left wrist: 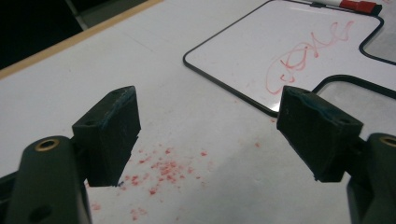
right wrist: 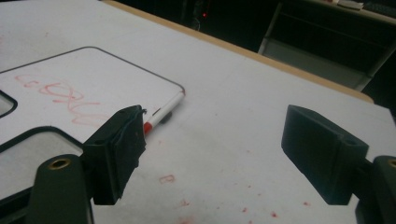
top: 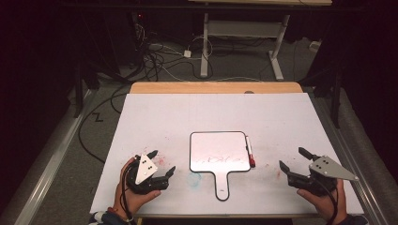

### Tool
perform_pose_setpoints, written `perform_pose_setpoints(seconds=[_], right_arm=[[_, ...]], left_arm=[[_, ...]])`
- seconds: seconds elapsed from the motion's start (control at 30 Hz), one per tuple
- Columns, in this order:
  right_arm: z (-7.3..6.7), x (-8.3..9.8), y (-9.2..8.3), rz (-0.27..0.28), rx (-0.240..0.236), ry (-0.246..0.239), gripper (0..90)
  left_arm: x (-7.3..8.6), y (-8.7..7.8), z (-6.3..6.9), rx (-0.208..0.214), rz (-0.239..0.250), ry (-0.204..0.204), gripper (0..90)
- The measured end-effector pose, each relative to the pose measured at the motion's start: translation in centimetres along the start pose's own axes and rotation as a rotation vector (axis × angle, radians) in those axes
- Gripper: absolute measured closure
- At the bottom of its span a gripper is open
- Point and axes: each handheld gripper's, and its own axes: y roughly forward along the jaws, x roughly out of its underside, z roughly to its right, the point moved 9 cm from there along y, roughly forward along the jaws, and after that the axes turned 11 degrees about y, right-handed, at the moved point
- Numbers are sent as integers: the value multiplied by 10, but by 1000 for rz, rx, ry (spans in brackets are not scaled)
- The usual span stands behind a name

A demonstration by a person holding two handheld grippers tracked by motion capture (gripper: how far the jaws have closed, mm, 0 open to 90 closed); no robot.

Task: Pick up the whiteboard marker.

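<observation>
Both grippers stand wide open, holding nothing. The marker (right wrist: 162, 113) lies ahead-left of the right gripper (top: 294, 162), nearer it than the left gripper (top: 161, 163), long axis along the whiteboard (top: 218, 151) edge.

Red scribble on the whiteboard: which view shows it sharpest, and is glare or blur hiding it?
Left gripper view: scribble crisp on the whiteboard, no glare. Right gripper view: readable, slightly soft. High view: faint and small, room beyond the table dark.

White sheet (top: 164, 117) covers the bench (top: 216, 87), red marker specks (left wrist: 161, 170) scattered across it, a faint bluish smudge (top: 194, 178) too. Beyond, cables (top: 162, 58) tangle on the floor beside a white desk frame (top: 244, 35).
</observation>
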Motion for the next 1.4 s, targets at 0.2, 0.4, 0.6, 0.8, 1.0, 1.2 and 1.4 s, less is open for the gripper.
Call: perform_pose_setpoints(seconds=[0.2, 0.4, 0.6, 0.8, 1.0, 1.2, 1.4], right_arm=[[-8, 9, 8, -55, -47, 2, 213], [-13, 8, 11, -85, -82, 2, 237], [-14, -3, 24, -155, -94, 22, 304], [-11, -17, 47, -223, -110, 70, 349], [-14, -21, 88, -330, -136, 140, 402], [-23, -4, 135, -464, -172, 211, 469], [-25, 7, 151, -504, -172, 220, 589]], left_arm=[[6, 10, 0, 28, -33, -17, 204], [12, 8, 2, 33, -62, 10, 204], [11, 7, 2, 31, -54, 24, 204], [16, 13, 4, 48, -89, 18, 204], [18, 13, 7, 58, -98, 25, 204], [20, 13, 7, 60, -101, 18, 204], [23, 13, 9, 69, -120, 32, 204]])
